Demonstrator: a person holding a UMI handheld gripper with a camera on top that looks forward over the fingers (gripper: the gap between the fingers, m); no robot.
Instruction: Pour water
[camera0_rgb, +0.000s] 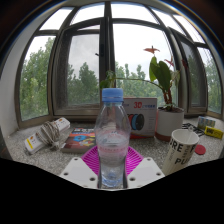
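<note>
Farthest off on my left, a clear crumpled packet (44, 135) with printed wrapping is lying on the speckled stone windowsill (150, 150), angled toward the window frame. Just to its right, a flat book or booklet with a reddish cover (80, 139) is lying on the same sill, and I cannot read its print.

In the middle, a clear plastic water bottle (112, 139) with a pale blue cap is standing upright, and it is sitting between the fingers of my gripper (112, 163). The pink pads (93, 160) are showing at both sides of its lower body. I cannot tell from here whether the fingers are pressing on the bottle or only flanking it, since the bottle is covering the contact lines. The cap is on.

Behind the bottle and slightly right, a white box with coloured print (142, 116) is standing on the sill. Further right, a green leafy plant in a white pot (166, 110) is standing near the window, its leaves rising against the glass. Nearer to me on the right, a white mug with dark lettering (182, 150) is standing on the sill, well apart from the bottle. Beyond the mug, a small yellow box (209, 126) is lying by the frame.

Green trees are showing through the panes of the bay window (90, 60) behind everything.
</note>
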